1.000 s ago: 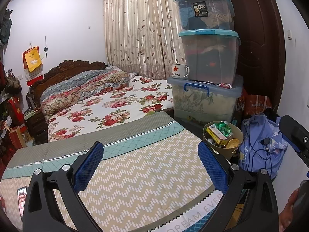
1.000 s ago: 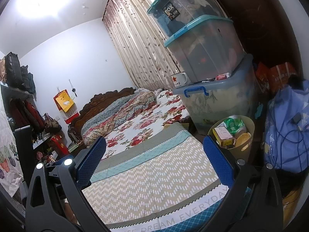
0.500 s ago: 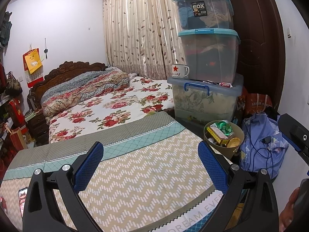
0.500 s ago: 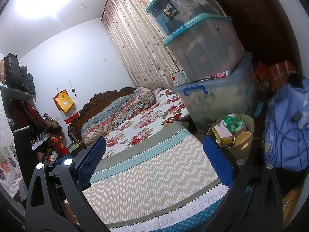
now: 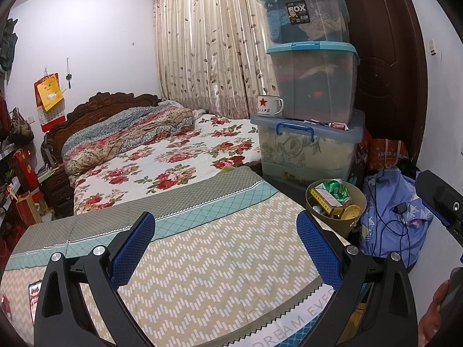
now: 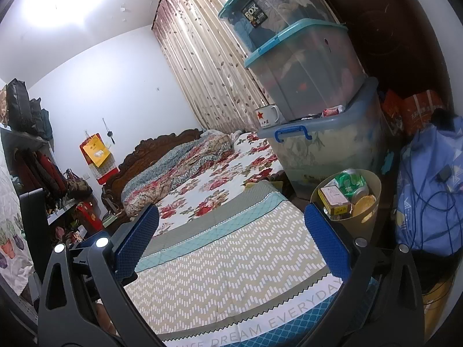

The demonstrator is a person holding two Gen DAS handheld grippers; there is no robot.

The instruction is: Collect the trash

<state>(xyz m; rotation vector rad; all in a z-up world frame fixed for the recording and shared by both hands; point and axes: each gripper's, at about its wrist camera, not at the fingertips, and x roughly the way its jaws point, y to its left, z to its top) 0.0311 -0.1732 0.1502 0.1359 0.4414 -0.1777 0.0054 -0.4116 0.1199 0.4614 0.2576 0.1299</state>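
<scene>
Left wrist view: the left gripper (image 5: 225, 245) sits with its blue-padded fingers spread wide and nothing between them, hovering over the zigzag-patterned bedspread (image 5: 208, 274). The trash bin (image 5: 357, 199), a tan round one, stands on the floor just off the bed's right edge, in front of the stacked storage boxes (image 5: 312, 78). It's pretty full already, with a crushed green can (image 5: 335, 189), a yellowish carton (image 5: 325, 201) and a round gold lid-looking thing (image 5: 351, 211) in it. A white enamel mug (image 5: 267, 105) with a red star sits on the lid of the bottom box, and a blue bag (image 5: 396, 205) with a cable draped on it is right beside the bin.

Right wrist view is much the same: the right gripper (image 6: 231, 237) is also wide apart and empty, over the same bedspread (image 6: 231, 274), with the bin (image 6: 373, 217) just past its right finger.
</scene>
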